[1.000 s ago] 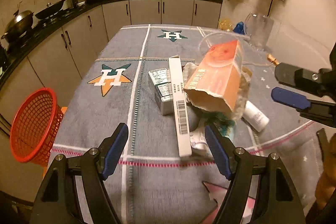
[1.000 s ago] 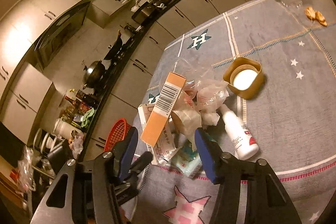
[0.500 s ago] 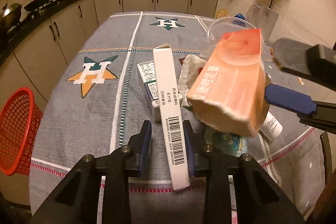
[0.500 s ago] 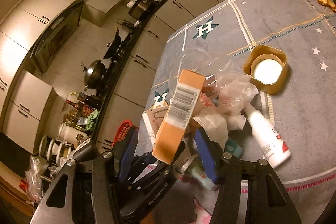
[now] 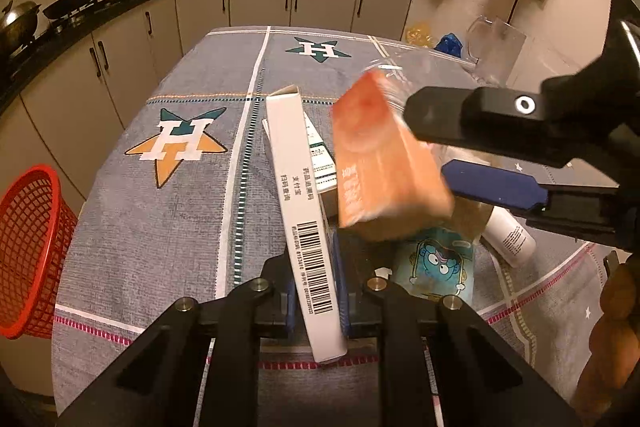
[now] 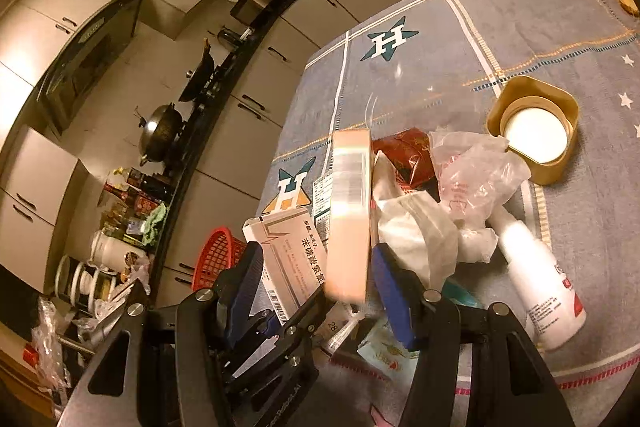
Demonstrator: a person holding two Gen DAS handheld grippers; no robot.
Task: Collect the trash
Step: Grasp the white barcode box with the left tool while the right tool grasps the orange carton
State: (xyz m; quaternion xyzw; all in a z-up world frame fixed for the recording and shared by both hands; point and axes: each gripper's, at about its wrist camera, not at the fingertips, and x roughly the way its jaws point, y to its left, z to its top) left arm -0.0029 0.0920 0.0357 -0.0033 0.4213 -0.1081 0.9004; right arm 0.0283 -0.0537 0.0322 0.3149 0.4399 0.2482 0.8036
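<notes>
Long white box (image 5: pixel 304 219): clamped near its barcoded end by the left gripper (image 5: pixel 316 285), far end raised over the table (image 5: pixel 168 227). Orange carton (image 5: pixel 380 163): held between the right gripper's (image 6: pixel 320 283) pads above the trash pile. Red basket (image 5: pixel 28 247): found beside the table's left edge.

Grey woven cloth (image 5: pixel 168 227) with star prints covered the worktop, matt and coarse. Long white cardboard box (image 5: pixel 298 203), smooth, printed barcode. Orange cardboard carton (image 5: pixel 380 163), slightly glossy. Red plastic mesh basket (image 5: pixel 28 247). Crumpled clear plastic bag (image 6: pixel 472 167), shiny. White plastic bottle (image 6: pixel 536 291), glossy.
</notes>
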